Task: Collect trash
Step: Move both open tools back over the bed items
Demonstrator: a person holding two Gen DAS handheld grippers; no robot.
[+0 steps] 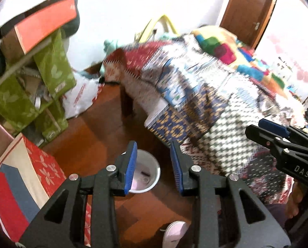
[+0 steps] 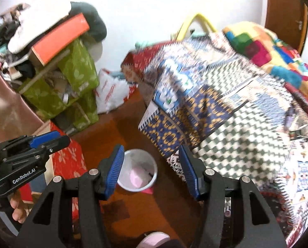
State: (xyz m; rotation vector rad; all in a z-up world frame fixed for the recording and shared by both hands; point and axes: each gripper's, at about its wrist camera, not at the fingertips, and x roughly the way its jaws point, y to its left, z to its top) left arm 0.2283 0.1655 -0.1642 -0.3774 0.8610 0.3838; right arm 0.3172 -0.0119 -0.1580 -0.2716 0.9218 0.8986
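A white trash bin [image 1: 147, 169] stands on the reddish wooden floor beside the bed; it also shows in the right wrist view [image 2: 138, 172], with a pink piece and small dark bits inside. My left gripper [image 1: 155, 169] hangs open and empty above the bin. My right gripper [image 2: 151, 172] is open and empty above the bin too. The right gripper shows at the right edge of the left wrist view [image 1: 278, 132]. The left gripper shows at the left of the right wrist view [image 2: 44, 142].
A bed with a patterned quilt [image 2: 236, 111] fills the right. Green boxes [image 1: 50, 78] and an orange box [image 1: 44, 24] pile up at the left. Red floral boxes [image 1: 42, 167] stand near the bin. A white plastic bag [image 2: 112, 91] lies by the wall. A pink slipper [image 1: 174, 233] is below.
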